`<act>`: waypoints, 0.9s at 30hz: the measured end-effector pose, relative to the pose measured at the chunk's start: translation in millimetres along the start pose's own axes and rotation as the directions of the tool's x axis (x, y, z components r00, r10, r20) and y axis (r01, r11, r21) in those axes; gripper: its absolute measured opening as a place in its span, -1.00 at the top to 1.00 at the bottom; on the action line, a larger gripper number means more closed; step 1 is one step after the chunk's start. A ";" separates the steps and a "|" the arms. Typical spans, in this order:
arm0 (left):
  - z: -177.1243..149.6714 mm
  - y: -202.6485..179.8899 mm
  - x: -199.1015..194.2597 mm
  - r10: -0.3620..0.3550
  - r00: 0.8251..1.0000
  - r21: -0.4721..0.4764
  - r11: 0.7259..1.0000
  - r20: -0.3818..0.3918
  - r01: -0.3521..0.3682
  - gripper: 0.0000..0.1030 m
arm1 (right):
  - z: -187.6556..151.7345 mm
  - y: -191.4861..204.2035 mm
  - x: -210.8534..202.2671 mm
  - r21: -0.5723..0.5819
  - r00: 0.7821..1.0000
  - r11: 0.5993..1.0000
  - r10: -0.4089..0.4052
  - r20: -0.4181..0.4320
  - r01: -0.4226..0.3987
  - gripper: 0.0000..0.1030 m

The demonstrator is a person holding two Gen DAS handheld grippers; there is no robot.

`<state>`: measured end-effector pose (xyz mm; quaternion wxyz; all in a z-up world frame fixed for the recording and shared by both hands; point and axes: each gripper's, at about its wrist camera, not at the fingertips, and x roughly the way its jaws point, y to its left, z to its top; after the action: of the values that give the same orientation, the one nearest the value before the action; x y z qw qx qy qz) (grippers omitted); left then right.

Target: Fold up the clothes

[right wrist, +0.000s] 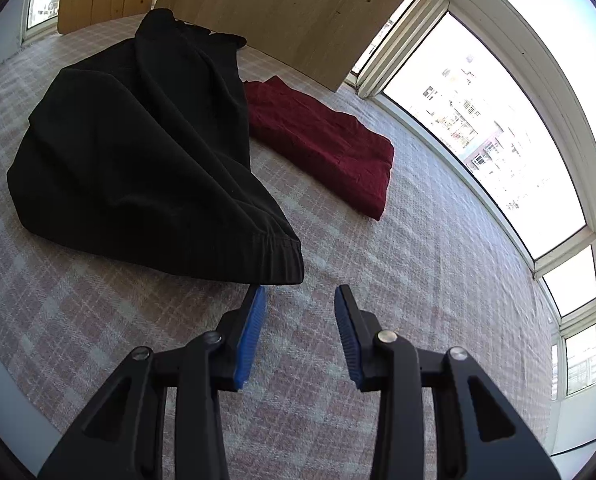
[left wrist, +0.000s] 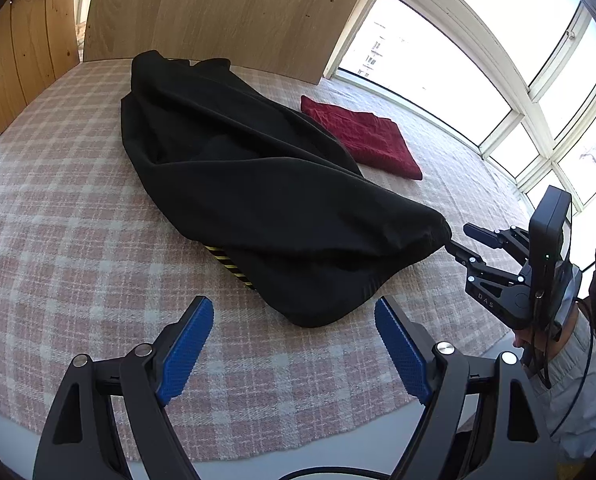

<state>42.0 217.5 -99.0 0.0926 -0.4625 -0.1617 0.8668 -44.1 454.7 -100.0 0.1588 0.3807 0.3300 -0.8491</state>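
From the left wrist camera, the left tool (left wrist: 294,316) hangs over the near part of the counter (left wrist: 58,240), which is covered in a pink and white checked cloth. Its two blue-padded fingers (left wrist: 186,344) stand wide apart with nothing between them. Just beyond the tips lies the black garment (left wrist: 234,176), a long rumpled bundle running from the near right towards the far wooden panels (left wrist: 218,12). A strip of yellow and black striped trim (left wrist: 230,266) peeks out from under its near edge. To the right of it, well apart from the left tool, lies a folded red garment (left wrist: 365,136), flat on the cloth, just beside the black one. At the right edge the right tool (left wrist: 463,240) is seen from the side, held by a person's hand (left wrist: 537,332) in a grey sleeve; its fingers are spread, and one tip sits right at the ribbed end of the black garment. Whether it touches the fabric cannot be told from here.

From the right wrist camera, the right tool (right wrist: 299,294) has its blue-padded fingers (right wrist: 252,332) apart, gripping nothing. The ribbed hem (right wrist: 274,258) of the black garment (right wrist: 138,140) lies just above the left fingertip, near or touching it. The red garment (right wrist: 325,140) rests beyond, towards the windows (right wrist: 485,128), on the checked counter (right wrist: 417,280)
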 end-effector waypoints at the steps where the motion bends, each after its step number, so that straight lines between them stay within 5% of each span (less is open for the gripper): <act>1: -0.2 -0.6 -0.7 0.001 1.000 0.003 1.000 0.003 -0.001 -0.59 | -1.1 -0.5 0.5 0.007 1.000 1.000 0.002 -0.005 -0.002 0.30; 5: -2.6 -2.8 0.6 0.016 1.000 0.009 1.000 0.007 -0.016 -0.59 | -4.3 -11.5 8.2 0.133 0.995 0.989 0.066 -0.071 -0.056 0.27; 10: -3.2 -9.7 7.4 0.044 0.998 0.023 0.999 0.033 -0.045 -0.59 | -12.1 -28.6 15.1 0.403 0.973 0.906 0.197 -0.124 -0.132 0.24; 17: -10.1 -30.0 16.8 0.146 0.983 0.117 0.980 0.108 -0.159 -0.59 | -22.8 -19.5 4.3 0.111 1.000 0.994 -0.003 0.016 0.001 0.23; 22: -19.1 -42.2 25.3 0.163 0.981 0.124 0.977 0.103 -0.176 -0.59 | -22.9 -8.2 11.9 -0.073 0.996 0.997 0.018 0.085 -0.011 0.22; 27: -24.2 -55.1 33.1 0.190 0.976 0.141 0.969 0.107 -0.204 -0.59 | 7.1 -0.7 24.7 -0.114 0.993 0.993 0.023 0.120 -0.009 0.22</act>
<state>44.4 283.8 -117.0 0.0332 -0.4274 -0.0530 0.9019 -64.6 449.9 -114.7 0.2067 0.3216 0.3643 -0.8492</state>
